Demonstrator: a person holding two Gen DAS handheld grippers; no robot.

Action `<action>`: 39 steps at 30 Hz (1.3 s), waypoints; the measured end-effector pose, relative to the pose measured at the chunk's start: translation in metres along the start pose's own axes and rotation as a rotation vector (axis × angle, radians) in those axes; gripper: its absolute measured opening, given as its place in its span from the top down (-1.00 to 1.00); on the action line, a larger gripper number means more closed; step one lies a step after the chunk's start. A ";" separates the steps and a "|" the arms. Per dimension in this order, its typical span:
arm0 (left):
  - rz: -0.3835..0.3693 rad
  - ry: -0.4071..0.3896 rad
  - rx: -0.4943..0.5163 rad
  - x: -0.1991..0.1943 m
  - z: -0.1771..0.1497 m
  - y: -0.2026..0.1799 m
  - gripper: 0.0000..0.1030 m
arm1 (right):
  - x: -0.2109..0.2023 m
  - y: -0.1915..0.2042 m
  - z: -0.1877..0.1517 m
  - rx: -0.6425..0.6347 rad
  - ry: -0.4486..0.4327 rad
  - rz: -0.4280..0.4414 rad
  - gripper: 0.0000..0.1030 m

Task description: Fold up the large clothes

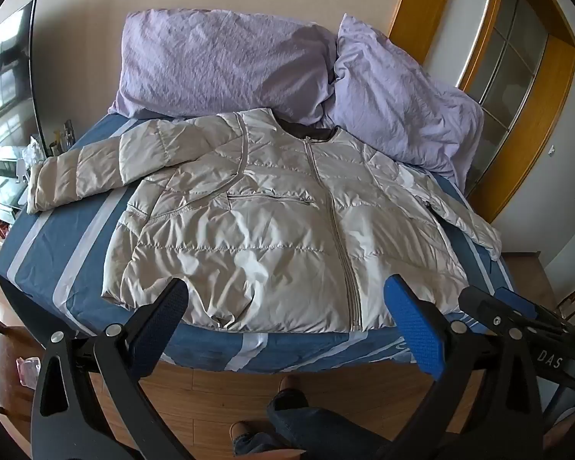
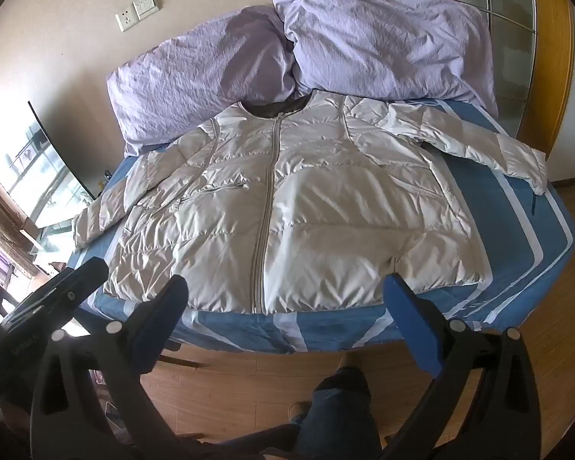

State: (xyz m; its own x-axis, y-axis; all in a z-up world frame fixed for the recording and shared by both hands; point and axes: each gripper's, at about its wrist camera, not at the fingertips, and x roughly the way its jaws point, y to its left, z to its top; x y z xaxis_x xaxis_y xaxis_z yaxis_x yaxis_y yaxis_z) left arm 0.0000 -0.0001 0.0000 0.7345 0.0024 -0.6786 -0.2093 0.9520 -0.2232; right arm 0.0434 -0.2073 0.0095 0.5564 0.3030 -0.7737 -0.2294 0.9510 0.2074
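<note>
A pale beige quilted jacket point(image 1: 272, 230) lies flat and face up on the blue striped bed point(image 1: 57, 253), zipped shut, with both sleeves spread out to the sides. It also shows in the right wrist view point(image 2: 306, 207). My left gripper point(image 1: 285, 287) is open and empty, held above the near edge of the bed before the jacket's hem. My right gripper point(image 2: 285, 283) is open and empty, at the same height beside it. The right gripper also shows in the left wrist view point(image 1: 513, 306).
Two lilac pillows point(image 1: 226, 65) point(image 1: 398, 99) lean on the wall behind the jacket's collar. A wooden floor point(image 1: 218, 391) and the person's legs point(image 1: 303, 418) lie below the grippers. A TV point(image 1: 7, 73) stands left, a wooden door frame point(image 1: 556, 88) right.
</note>
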 end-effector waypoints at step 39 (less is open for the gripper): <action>0.007 0.007 -0.002 0.004 0.000 0.001 -0.97 | 0.003 0.000 0.002 0.007 -0.003 0.000 -0.96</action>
State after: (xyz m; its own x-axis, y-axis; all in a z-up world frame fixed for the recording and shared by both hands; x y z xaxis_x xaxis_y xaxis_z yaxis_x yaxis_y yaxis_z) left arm 0.0024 0.0010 -0.0027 0.7284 0.0064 -0.6852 -0.2156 0.9513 -0.2204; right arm 0.0466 -0.2064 0.0079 0.5591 0.3035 -0.7716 -0.2243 0.9513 0.2116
